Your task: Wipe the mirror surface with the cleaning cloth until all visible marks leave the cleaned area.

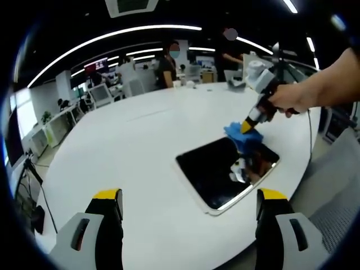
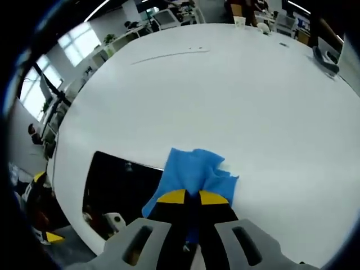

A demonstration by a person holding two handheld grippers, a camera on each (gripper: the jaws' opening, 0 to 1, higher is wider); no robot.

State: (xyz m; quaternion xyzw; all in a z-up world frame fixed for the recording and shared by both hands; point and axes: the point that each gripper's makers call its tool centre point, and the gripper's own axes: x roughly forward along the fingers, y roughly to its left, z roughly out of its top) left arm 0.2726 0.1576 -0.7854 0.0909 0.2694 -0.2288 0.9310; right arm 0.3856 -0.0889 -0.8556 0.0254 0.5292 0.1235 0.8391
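Office desks, monitors and ceiling light strips are stretching away behind a broad white round table point(image 1: 140, 146), and the work is happening near its edge. To wipe well from here, the right gripper point(image 2: 193, 198) should be keeping the cloth pressed flat and sweeping in overlapping passes from the corner it is sitting on across the whole dark glass, without letting the cloth slide off onto the table or pushing the mirror toward the edge; that is my judgement of the step, since most of the glass is lying uncovered.

Lying flat on the table, the mirror point(image 1: 225, 171) is a dark rectangular panel with rounded corners and a pale rim, tilted diagonally in the left gripper view and reflecting the gripper above it. Any marks on it are too small to tell. Bunched over its far corner, the blue cleaning cloth point(image 2: 194, 171) is spilling partly onto the white tabletop.

The right gripper's yellow-tipped jaws are pinching the cloth, closed together on a fold of it, with a person's hand point(image 1: 295, 98) holding that gripper. Hovering well apart from the mirror, the left gripper point(image 1: 190, 203) is holding nothing, its jaws standing wide.
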